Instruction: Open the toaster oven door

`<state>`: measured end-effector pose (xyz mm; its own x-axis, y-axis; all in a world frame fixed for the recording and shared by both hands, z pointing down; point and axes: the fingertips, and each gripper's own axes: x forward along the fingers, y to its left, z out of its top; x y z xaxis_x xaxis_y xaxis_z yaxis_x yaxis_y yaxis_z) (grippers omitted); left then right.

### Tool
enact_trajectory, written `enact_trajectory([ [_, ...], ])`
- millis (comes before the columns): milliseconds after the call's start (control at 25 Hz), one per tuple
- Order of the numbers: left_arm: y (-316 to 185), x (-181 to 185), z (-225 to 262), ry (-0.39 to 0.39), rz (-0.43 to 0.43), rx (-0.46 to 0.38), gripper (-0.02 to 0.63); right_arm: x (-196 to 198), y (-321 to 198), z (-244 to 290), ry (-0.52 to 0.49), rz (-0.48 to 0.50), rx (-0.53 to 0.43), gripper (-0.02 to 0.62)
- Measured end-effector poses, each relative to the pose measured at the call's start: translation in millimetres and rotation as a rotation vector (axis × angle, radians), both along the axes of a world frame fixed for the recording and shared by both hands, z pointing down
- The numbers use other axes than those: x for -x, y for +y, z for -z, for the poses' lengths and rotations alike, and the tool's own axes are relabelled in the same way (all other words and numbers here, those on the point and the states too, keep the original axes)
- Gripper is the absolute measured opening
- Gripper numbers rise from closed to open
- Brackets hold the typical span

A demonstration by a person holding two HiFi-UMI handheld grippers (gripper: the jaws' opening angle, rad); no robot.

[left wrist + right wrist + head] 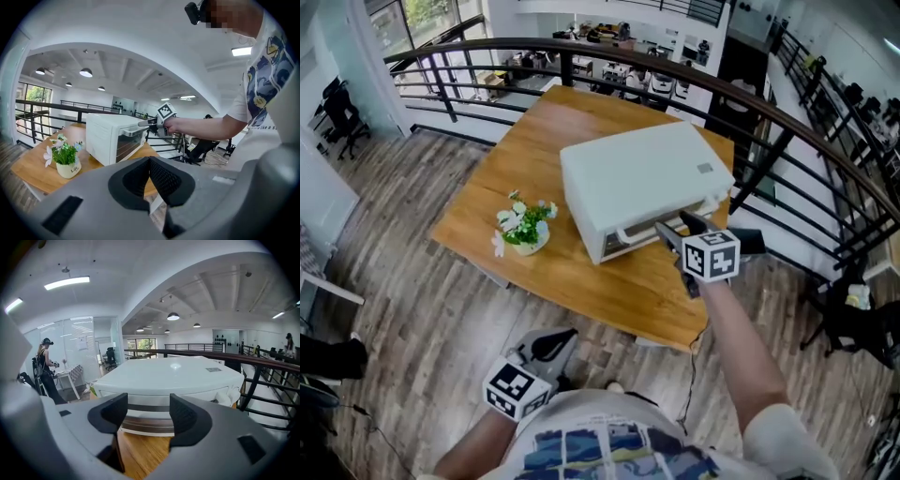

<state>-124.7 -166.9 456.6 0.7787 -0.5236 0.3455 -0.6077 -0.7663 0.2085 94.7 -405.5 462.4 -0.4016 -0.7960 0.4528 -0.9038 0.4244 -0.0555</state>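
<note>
Two grippers show in the head view. The right gripper (678, 228) is out over the table (581, 281), at the front of the oven (637, 183). The left gripper (546, 349) hangs low by the body, off the table and above the plank floor (412, 281). The oven stands toward the table's far right corner with its front turned to the near right edge. A strip of bare wood runs from that front to the edge. A pot (525, 234) of flowers sits left of the oven, well apart from it and near the left edge. A curved black rail (675, 80) passes close behind the table's far and right sides, while the floor lies open on the left and near sides.

In the left gripper view, the left gripper (150, 160) has its jaws together, tips touching, with nothing between them. Past them the table (33, 164) carries the pot (65, 164) and the oven (105, 136). The right gripper (150, 123) reaches in level with the oven's handle (133, 132). The door looks tipped out slightly at its top, though I cannot be sure of this.

In the right gripper view, the right gripper (147, 404) has its jaws wide apart and clamped on nothing. The handle (147, 425) crosses the gap just beyond the pads. The oven (173, 376) fills the middle, with bare table (145, 451) below it. The rail (262, 366) runs behind and to the right. Far off on the left, a person (44, 362) stands by a small table.
</note>
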Motion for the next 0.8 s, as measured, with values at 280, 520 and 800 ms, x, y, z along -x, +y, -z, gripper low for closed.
enact_trajectory([
  [280, -7, 9, -7, 0.003, 0.008, 0.013, 0.003, -3, -20, -22, 0.014, -0.018, 0.053, 0.287],
  [520, -1, 11, -8, 0.004, 0.023, 0.016, 0.003, -3, -20, -21, 0.039, -0.017, 0.052, 0.291],
  [800, 13, 8, -11, 0.009, 0.058, 0.025, 0.003, -7, -13, -23, 0.029, -0.015, 0.041, 0.291],
])
